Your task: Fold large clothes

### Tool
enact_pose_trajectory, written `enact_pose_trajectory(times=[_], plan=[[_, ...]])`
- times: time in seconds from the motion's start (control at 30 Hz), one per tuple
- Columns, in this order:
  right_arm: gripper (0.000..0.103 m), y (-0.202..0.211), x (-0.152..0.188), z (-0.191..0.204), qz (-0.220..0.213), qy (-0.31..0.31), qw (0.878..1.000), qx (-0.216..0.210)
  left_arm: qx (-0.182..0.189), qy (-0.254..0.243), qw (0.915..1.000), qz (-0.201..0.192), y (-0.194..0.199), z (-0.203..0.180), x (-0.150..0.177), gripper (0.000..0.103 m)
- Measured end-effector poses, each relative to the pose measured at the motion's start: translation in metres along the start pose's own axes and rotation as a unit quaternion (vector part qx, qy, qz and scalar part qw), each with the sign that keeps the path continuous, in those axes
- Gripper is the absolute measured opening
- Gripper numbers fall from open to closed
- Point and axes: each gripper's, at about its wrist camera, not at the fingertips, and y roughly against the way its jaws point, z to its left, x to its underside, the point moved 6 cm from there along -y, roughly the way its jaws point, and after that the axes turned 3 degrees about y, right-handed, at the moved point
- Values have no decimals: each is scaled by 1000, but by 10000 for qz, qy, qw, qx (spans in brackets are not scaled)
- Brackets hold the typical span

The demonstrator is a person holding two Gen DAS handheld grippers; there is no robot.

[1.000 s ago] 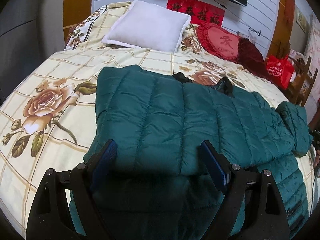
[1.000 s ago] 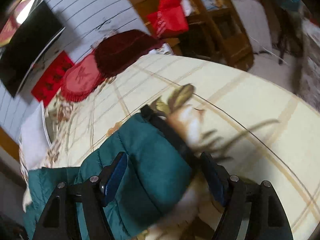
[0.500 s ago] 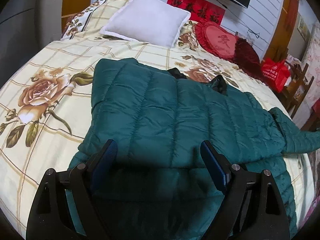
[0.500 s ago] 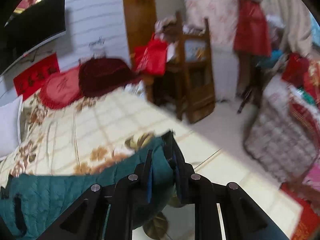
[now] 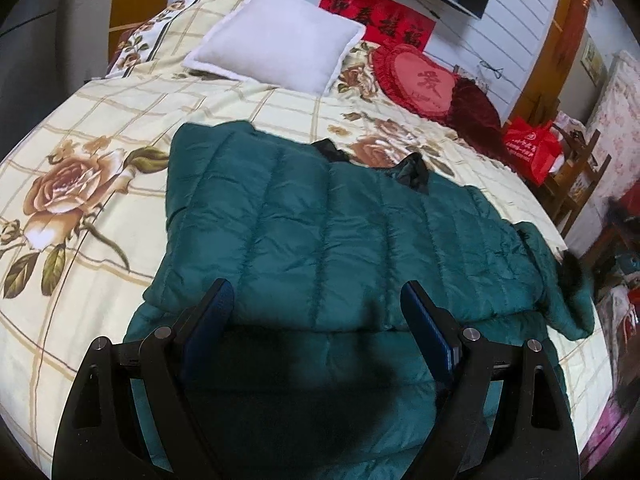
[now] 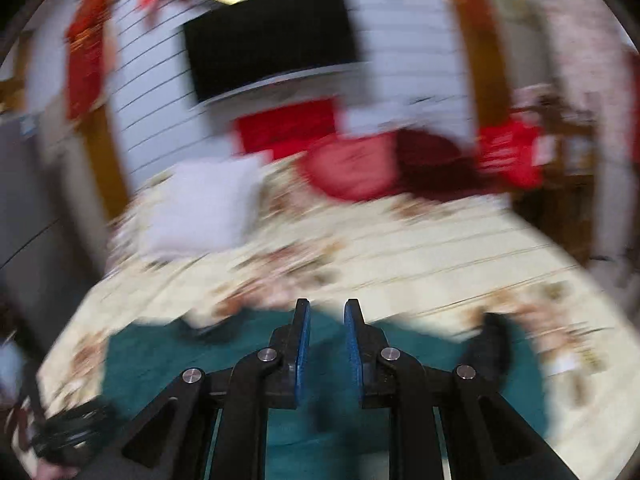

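Observation:
A dark green quilted jacket [image 5: 340,220] lies spread across the flowered bedspread [image 5: 120,120], its black collar toward the pillows. My left gripper [image 5: 316,312] hovers open over the jacket's near hem, with nothing between its blue pads. One sleeve [image 5: 560,292] curls up at the right edge of the bed. The right wrist view is badly blurred. In it my right gripper [image 6: 327,320] stands nearly closed over the jacket [image 6: 180,360], with green fabric showing in the narrow gap between its pads, which looks like the sleeve.
A white pillow [image 5: 280,36] and a red heart cushion [image 5: 420,80] lie at the head of the bed. Beyond the bed's right side are a red bag [image 5: 528,148] and a wooden chair [image 5: 576,176]. A dark screen [image 6: 268,36] hangs on the wall.
The right gripper shut on the sleeve end, then swung from the bed's right side round toward the headboard, rising. The sleeve was drawn out to the right and now curls back. The left gripper stayed open.

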Motion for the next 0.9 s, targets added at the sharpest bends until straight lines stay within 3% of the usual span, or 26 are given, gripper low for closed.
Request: enact_pose_trajectory(times=[0.1, 0.17, 0.3, 0.43, 0.47, 0.5, 0.53, 0.57, 0.63, 0.77, 0.9], plan=[[16, -35, 40, 47, 280, -61, 9985, -456, 33, -92, 9999, 36, 0, -5, 0, 86], [16, -45, 61, 62, 322, -38, 9983, -493, 40, -64, 9999, 67, -1, -5, 0, 86], [16, -57, 79, 42, 529, 38, 9986, -39, 87, 72, 9999, 98, -2, 0, -3, 86], [18, -38, 66, -26, 579, 210, 9943, 874, 12, 170, 9998, 119, -2, 6, -3, 86], [21, -27, 61, -52, 536, 207, 9916, 1158, 2, 190, 9997, 155, -4, 6, -2, 86], [44, -19, 58, -74, 508, 247, 9890, 1368, -4, 201, 9996, 181, -5, 7, -1, 86], [84, -14, 54, -95, 524, 340, 9842, 1658, -11, 198, 9996, 196, -6, 7, 0, 86], [96, -8, 53, -112, 515, 471, 9794, 1894, -22, 186, 9996, 208, -7, 6, 1, 86], [98, -4, 56, -139, 593, 734, 9732, 2099, -38, 137, 9996, 229, -8, 4, 3, 86], [98, -22, 77, -163, 1363, 1015, 9699, 1746, -74, 42, 9996, 285, -12, 1, 6, 86], [98, -36, 101, -180, 1802, 1643, 9491, 1992, -144, 43, 9990, 415, -20, 4, 9, 86]])
